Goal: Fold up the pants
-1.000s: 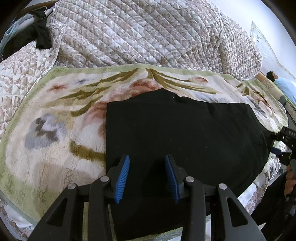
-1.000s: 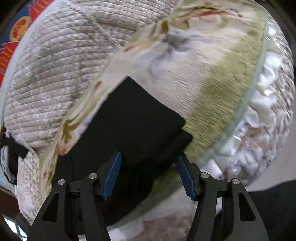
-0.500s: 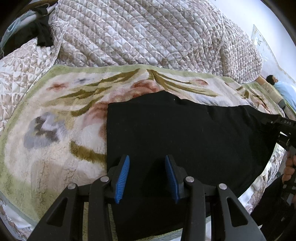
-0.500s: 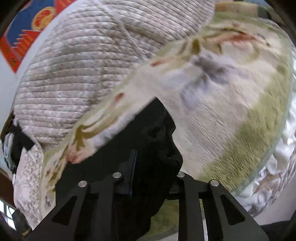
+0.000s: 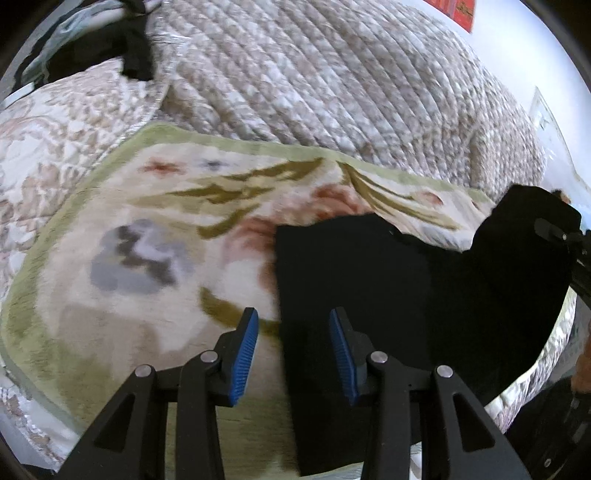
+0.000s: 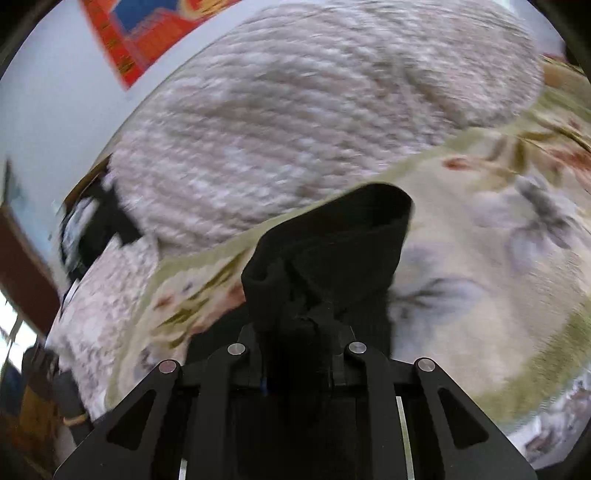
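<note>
The black pants (image 5: 388, 295) lay on a floral blanket (image 5: 122, 280) spread over a bed, filling the left wrist view from the centre toward 4 o'clock. Their straight left edge ran from the middle of the frame down toward 6 o'clock. At 3 o'clock one end of the pants was raised off the blanket in a dark fold.

The left hand-held gripper (image 5: 293, 350) hovered at 6 o'clock with its jaws apart. Its blue pads (image 5: 243, 350) showed clearly, and nothing was pinched between them. The edge of the pants lay below the gap, with the left pad over the blanket and the right pad over black cloth.

The right hand-held gripper (image 6: 299, 354) had its jaws drawn close together and clamped on a bunch of the pants (image 6: 332, 251). In the right wrist view the cloth rose from the jaws toward 12 o'clock in a rounded hood, covering the pads almost wholly. In the left wrist view part of that gripper's black frame showed at 3 o'clock beside the raised fold.

A quilted beige bedspread (image 5: 314, 85) was heaped behind the blanket from 10 to 2 o'clock. Dark clothing (image 5: 110, 51) lay on it at 11 o'clock. A red and blue wall hanging (image 6: 147, 33) showed at 11 o'clock in the blurred right wrist view.
</note>
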The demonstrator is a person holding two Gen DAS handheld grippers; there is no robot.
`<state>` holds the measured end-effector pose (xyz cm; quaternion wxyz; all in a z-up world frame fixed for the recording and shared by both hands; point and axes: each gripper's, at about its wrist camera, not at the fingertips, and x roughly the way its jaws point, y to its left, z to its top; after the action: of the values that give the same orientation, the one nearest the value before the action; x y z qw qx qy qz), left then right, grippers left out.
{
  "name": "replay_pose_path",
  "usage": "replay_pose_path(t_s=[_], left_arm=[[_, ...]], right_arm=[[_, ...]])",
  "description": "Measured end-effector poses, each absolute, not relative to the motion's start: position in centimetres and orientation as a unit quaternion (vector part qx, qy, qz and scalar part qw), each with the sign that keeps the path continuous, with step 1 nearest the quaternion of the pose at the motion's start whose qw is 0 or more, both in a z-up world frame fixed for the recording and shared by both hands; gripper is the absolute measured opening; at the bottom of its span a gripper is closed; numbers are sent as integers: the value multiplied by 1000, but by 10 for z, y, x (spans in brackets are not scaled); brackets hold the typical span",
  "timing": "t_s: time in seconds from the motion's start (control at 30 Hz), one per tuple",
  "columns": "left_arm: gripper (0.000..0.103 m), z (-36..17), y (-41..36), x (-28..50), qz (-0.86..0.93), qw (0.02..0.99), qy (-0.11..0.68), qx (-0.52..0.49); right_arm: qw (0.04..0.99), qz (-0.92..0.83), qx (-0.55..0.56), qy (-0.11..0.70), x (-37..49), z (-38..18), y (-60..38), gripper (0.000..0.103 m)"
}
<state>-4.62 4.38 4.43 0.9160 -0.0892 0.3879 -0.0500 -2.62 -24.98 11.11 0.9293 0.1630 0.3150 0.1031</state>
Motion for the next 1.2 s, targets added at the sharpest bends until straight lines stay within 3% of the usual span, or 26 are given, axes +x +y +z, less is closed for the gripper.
replay_pose_path(t_s=[0.2,0.43,0.73,0.93,1.1,1.17,1.2], left_arm=[[43,44,73,-53,-18,914,389,-112],[43,37,95,-59,3,909,396,-130],[43,34,107,-59,16,906,397,-148],[43,34,111,-61,22,906,394,-152],[43,31,112,-60,26,904,398,-153],[43,32,110,-60,25,905,397,-150],[43,32,109,-60,25,906,396,-149]], right_arm=[[910,199,112,345,-19,104,-173,20],[864,248,48,436,-9,23,-107,20],[883,267,21,386,-30,60,-89,20],[863,274,-9,425,-32,15,-70,21],[865,279,-15,416,-36,19,-69,30],[860,294,-4,417,-39,21,-69,48],[857,302,-1,418,-42,22,-68,51]])
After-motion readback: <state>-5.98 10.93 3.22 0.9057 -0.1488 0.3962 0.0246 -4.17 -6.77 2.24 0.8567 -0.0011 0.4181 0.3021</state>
